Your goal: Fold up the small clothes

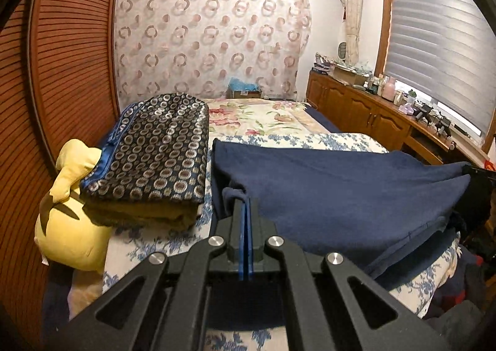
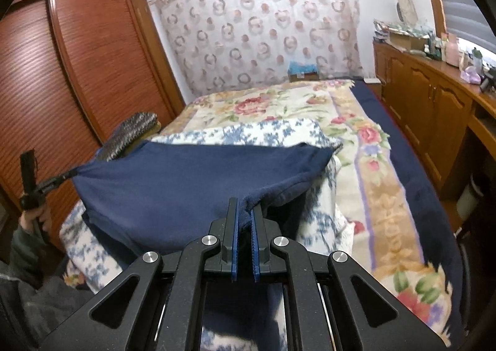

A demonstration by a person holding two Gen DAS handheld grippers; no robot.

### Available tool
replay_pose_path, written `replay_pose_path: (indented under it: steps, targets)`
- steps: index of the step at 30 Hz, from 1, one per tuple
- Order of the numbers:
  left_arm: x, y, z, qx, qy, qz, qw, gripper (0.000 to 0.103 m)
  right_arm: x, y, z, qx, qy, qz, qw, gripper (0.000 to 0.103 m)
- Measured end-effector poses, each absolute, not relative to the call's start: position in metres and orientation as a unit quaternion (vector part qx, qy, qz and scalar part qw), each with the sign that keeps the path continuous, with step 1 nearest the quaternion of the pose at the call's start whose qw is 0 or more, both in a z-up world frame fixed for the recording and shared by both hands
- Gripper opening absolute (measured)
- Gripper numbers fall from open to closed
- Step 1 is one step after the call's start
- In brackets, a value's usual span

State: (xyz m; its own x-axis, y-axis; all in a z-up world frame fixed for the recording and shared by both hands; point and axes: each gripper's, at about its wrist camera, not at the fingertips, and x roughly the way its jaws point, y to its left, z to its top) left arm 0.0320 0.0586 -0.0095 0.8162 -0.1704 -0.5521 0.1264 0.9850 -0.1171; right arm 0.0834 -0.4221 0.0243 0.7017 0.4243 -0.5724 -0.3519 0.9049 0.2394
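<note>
Dim warm room; window [image 1: 440, 72] daylight; fisheye-bent edges, dark corners.

From where I stand, no writing, label, brand, number or sign is readable anywhere in either view; whatever print may sit on the distant clutter is too small and blurred.

Hidden, cropped and blurred parts of a bedroom folding scene

The navy garment [image 1: 341, 196] covers much of the blue-flowered quilt [image 1: 297, 141]; its near edge disappears behind each claw's black frame. The yellow plush toy [image 1: 71, 227] lies partly under a folded patterned blanket [image 1: 161, 152]. Small items on the wooden tabletop [image 1: 365, 96] by the window are too small to identify. In the right wrist view, the bedspread's [image 2: 387, 196] near corner is blurred.
</note>
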Motion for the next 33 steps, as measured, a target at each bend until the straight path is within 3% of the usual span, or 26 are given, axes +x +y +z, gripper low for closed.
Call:
replay_pose_path:
  steps: [14, 18, 23, 27, 33]
  targets:
    - [0.025, 0.053, -0.064, -0.025, 0.367, -0.067, 0.927, 0.0, 0.065, -0.407, -0.048, -0.006, 0.426, 0.177, 0.887, 0.004]
    - [0.022, 0.054, -0.066, -0.028, 0.375, -0.072, 0.924, 0.0, 0.064, -0.404, -0.04, -0.017, 0.413, 0.168, 0.895, 0.016]
    - [0.014, 0.056, -0.055, -0.027, 0.366, -0.075, 0.927, 0.009, 0.067, -0.401, -0.019, -0.043, 0.383, 0.147, 0.911, 0.026]
    - [0.012, 0.058, -0.049, -0.025, 0.358, -0.076, 0.93, 0.025, 0.075, -0.392, -0.012, -0.057, 0.367, 0.144, 0.917, 0.031]
    - [0.021, 0.057, -0.057, -0.012, 0.373, -0.065, 0.926, 0.03, 0.093, -0.361, -0.028, -0.071, 0.367, 0.17, 0.912, 0.035]
